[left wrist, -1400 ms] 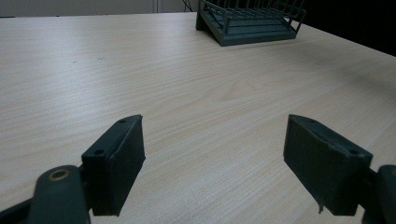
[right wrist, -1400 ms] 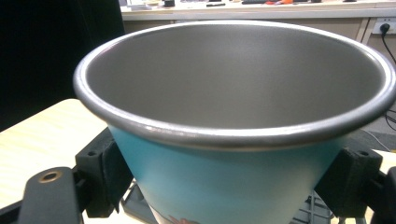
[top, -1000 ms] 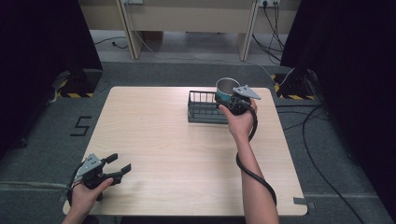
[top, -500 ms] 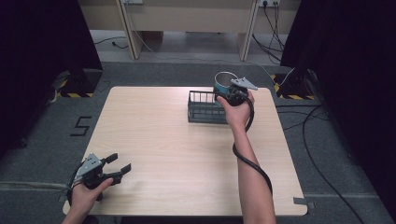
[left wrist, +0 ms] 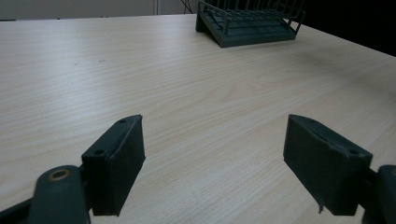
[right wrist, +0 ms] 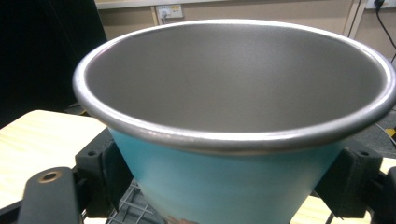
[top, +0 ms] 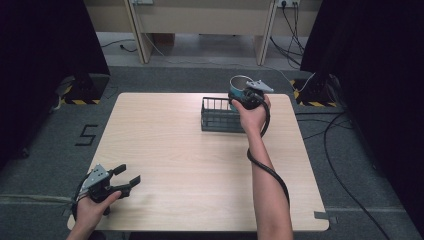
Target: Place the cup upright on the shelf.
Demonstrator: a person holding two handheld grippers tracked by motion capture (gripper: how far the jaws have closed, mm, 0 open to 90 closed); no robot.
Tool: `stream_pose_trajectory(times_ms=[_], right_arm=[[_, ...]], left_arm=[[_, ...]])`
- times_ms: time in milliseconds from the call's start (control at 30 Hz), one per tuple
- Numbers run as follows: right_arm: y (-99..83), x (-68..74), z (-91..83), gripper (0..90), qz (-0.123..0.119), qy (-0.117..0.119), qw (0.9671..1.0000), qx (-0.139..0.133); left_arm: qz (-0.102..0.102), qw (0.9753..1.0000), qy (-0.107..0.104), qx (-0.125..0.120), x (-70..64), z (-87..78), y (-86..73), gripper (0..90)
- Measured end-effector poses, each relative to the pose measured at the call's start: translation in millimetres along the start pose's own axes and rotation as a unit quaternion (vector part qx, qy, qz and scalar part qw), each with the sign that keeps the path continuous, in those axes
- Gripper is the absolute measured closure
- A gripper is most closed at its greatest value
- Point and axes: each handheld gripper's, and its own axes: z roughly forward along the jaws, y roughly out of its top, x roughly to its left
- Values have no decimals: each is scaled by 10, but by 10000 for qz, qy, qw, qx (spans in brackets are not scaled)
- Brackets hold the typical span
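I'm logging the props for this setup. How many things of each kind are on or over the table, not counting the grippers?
Cup, teal outside, metal inside: 1
Wire rack, dark: 1
Total: 2

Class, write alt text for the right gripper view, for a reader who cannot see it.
A blue cup with a bare metal inside is clamped between the two black jaws of the right hand-held gripper, its open mouth tipped toward the camera. Below it lie the bars of a dark wire rack and the pale wooden table.
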Motion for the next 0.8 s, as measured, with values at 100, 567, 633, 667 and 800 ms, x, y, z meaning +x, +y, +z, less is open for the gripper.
stream_pose_trajectory(times_ms=[100,567,633,667,800], right_arm=[[5,14,46,182,27,5,10000,43],[-54,37,198,181,36,-81,9995,298],[-77,34,217,181,31,-110,9993,369],[-90,32,225,181,28,-131,9991,401],[-134,23,247,181,32,-165,9987,479]], left_arm=[[1,10000,-12,2,1,3,-1,199],[10,10000,-31,-6,-1,-1,2,200],[3,10000,-36,-12,-3,0,1,199],[6,10000,-39,-10,-3,1,1,199],[0,10000,-38,-9,-2,3,1,199]])
